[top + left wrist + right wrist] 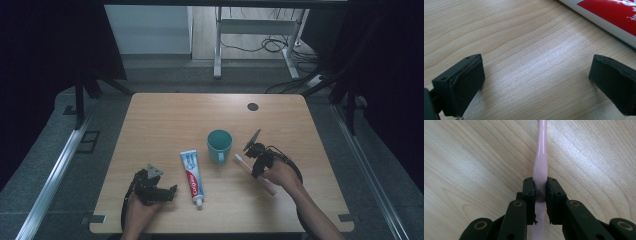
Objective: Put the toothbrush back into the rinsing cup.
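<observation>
A pink toothbrush (242, 161) lies on the wooden table (165, 120) right of a teal mug (219, 144). My right gripper (257, 168) is shut on the toothbrush handle (540, 170), its jaws pinching the handle's wider middle. A white and red toothpaste tube (192, 177) lies left of the mug, cap toward the front edge. My left gripper (173, 189) rests low on the table left of the tube, open with bare wood between its jaws (536, 82). An edge of the tube (609, 17) shows at the top right of the left gripper view.
A dark round cable hole (253, 106) sits near the table's back right. Beyond the table stand a white desk frame (218, 45) and loose cables on the floor (280, 47). Metal rails run along both sides of the table.
</observation>
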{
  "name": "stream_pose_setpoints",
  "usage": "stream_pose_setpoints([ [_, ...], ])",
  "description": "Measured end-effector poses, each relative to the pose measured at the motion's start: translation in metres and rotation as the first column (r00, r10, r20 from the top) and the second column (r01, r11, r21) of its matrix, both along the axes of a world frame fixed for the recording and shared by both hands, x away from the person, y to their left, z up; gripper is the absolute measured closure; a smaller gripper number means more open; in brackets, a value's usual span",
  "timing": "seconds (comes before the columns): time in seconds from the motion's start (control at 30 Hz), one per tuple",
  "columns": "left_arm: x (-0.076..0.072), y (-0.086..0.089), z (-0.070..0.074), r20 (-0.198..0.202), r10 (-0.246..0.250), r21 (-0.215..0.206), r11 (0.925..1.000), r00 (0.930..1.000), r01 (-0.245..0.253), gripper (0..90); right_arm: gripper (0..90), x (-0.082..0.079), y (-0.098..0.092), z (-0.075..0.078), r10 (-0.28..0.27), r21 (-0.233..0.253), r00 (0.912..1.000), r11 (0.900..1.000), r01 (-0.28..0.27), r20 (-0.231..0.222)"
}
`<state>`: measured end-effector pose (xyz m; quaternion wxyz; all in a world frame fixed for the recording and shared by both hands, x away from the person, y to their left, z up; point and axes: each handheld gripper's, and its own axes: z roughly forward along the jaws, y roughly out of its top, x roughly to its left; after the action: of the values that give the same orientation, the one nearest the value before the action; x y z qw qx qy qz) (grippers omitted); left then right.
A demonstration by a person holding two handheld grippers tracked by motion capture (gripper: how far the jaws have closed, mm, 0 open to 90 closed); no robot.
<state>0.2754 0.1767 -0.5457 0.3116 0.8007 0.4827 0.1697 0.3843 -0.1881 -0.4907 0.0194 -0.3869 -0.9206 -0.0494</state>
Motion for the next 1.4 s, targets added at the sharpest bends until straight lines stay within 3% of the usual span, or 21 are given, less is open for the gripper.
stream_pose_setpoints([
  [0.77,0.000,0.000,0.000,0.001,-0.003,0.003,1.0000,1.0000,0.003,0.3,78.1,-0.002,-0.010,0.031,0.002,0.066,0.9992,0.998,-0.005,0.040],
  [1.4,0.000,0.000,0.000,0.001,-0.004,0.003,1.0000,1.0000,0.004,0.3,78.1,-0.002,-0.014,0.062,0.002,0.150,0.9953,0.989,-0.017,0.097],
])
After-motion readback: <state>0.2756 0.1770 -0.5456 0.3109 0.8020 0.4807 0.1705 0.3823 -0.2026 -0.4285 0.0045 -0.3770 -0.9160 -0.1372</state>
